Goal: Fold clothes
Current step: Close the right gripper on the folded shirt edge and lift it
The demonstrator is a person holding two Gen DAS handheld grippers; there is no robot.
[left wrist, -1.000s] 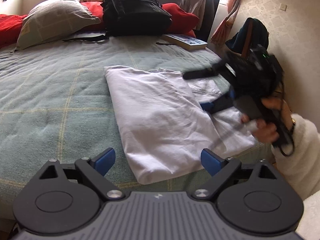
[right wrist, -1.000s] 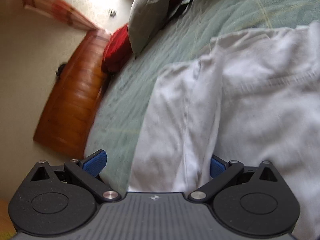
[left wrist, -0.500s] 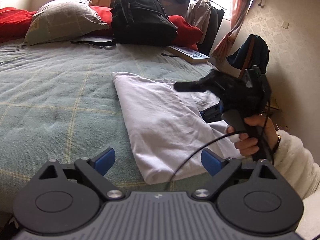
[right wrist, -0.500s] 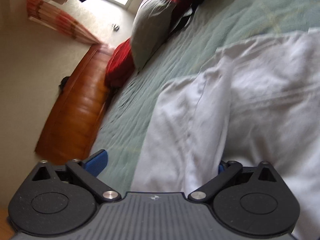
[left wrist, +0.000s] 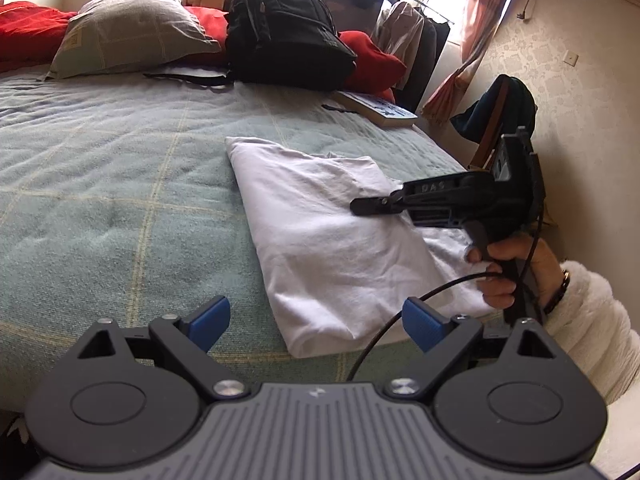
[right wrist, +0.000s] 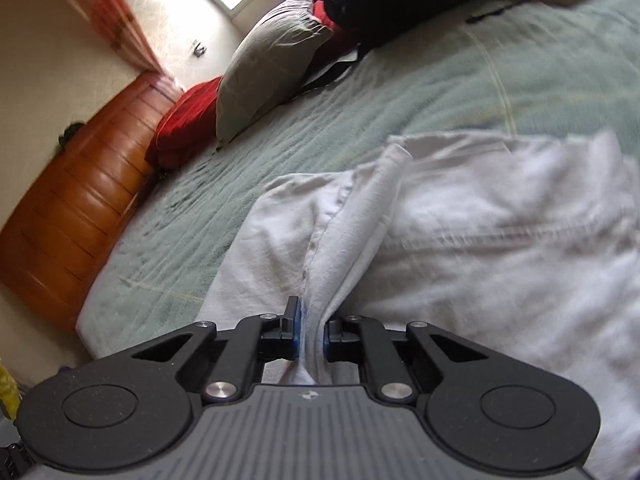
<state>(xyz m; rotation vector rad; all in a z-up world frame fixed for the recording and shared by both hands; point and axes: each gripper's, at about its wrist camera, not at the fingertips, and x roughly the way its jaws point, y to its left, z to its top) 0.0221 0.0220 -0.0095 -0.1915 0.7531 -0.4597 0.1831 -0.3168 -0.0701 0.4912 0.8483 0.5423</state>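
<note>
Your right gripper is closing its jaws on a raised ridge of the white garment; the fold of cloth sits pinched between the blue pads, with the seam running straight ahead of the fingertips. Seen from your left wrist, that same tool reaches over the garment from the right, carried by your right hand in a fluffy white sleeve, a black cable looping from it.

Your left gripper stands wide, nothing between its blue pads. The garment's near folded corner lies just ahead of it, between the two fingers in view but clear of them; whether the tips touch the blanket cannot be told.

The garment lies partly folded on a green checked blanket, close to the bed's near right edge. Well beyond your left gripper: a grey pillow, red cushions, a black backpack and a book
</note>
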